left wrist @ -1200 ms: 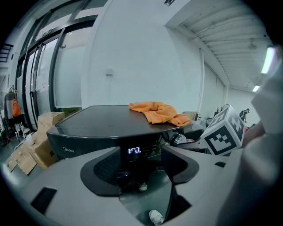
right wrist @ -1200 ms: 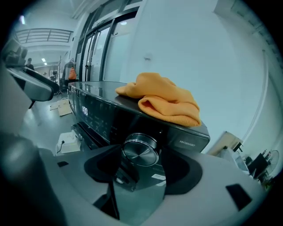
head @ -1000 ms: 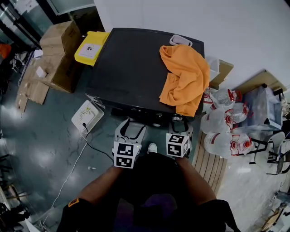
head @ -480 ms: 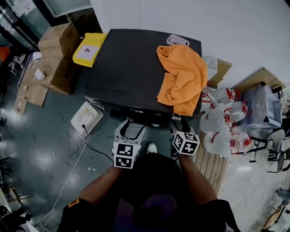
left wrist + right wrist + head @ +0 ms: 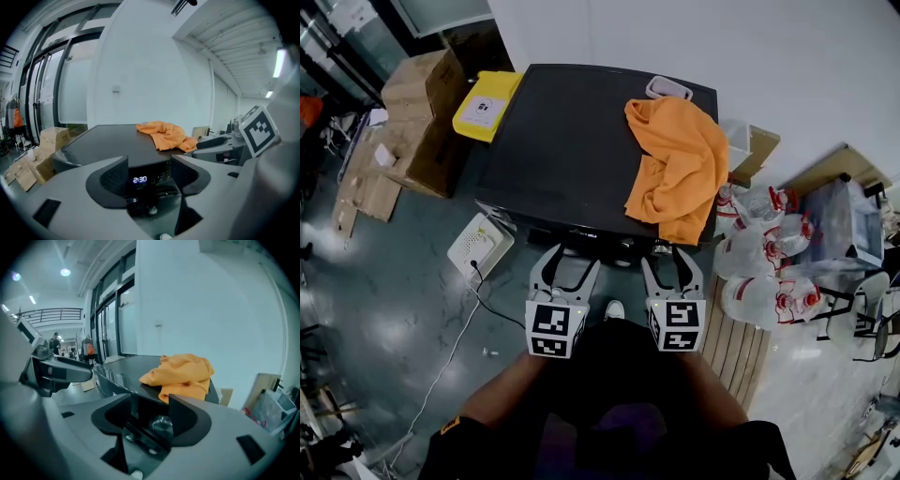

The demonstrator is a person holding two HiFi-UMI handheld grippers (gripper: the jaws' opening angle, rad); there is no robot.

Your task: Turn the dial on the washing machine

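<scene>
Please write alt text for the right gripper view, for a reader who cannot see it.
The right gripper, jaws open and empty, points at the silver dial on the dark washing machine; an orange cloth lies on top.

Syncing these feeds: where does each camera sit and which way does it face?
Head view: on the person's head, looking steeply down at the washing machine; forearms, left gripper, right gripper show.
Left gripper view: on that gripper, facing the display between open jaws.
Right gripper view: likewise, facing the dial between open jaws.
All share the orange cloth.
</scene>
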